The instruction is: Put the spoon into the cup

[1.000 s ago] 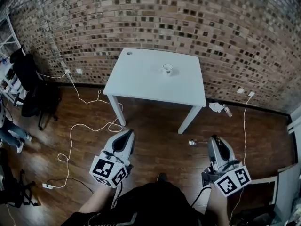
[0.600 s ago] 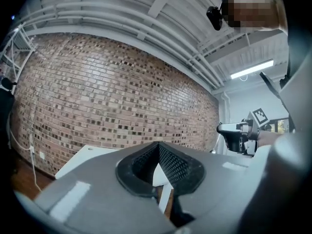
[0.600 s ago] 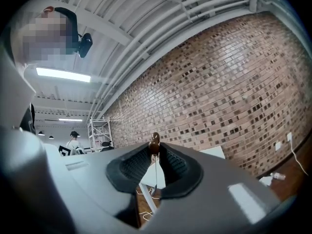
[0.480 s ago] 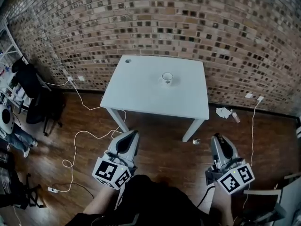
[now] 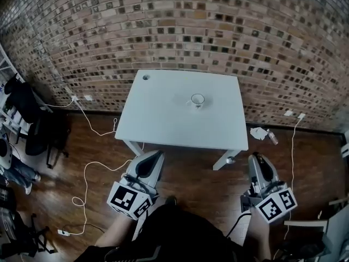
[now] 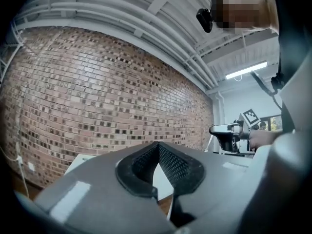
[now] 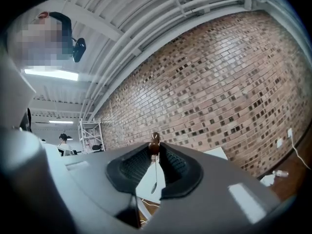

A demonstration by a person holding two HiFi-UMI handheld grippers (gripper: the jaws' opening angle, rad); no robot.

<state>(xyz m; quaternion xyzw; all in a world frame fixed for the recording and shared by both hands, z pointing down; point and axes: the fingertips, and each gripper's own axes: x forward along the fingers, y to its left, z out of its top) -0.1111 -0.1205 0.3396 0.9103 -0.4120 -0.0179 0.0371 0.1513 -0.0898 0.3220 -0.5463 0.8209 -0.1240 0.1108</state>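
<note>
Right gripper (image 7: 155,150) clamping spoon (image 7: 154,141), head view alone shows cup (image 5: 197,100)

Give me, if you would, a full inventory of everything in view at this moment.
table: one, white, against the brick wall
cup: one, white, on the table, right of its middle
spoon: one, metal with a brown end, clamped in the right tongs
cables: several, white, on the wooden floor left of the table
chair: one, draped in black, far left
crumpled thing: one, white, on the floor right of the table
left tongs: one, grey, shut and empty, low left
right tongs: one, grey, shut on the spoon, low right
</note>
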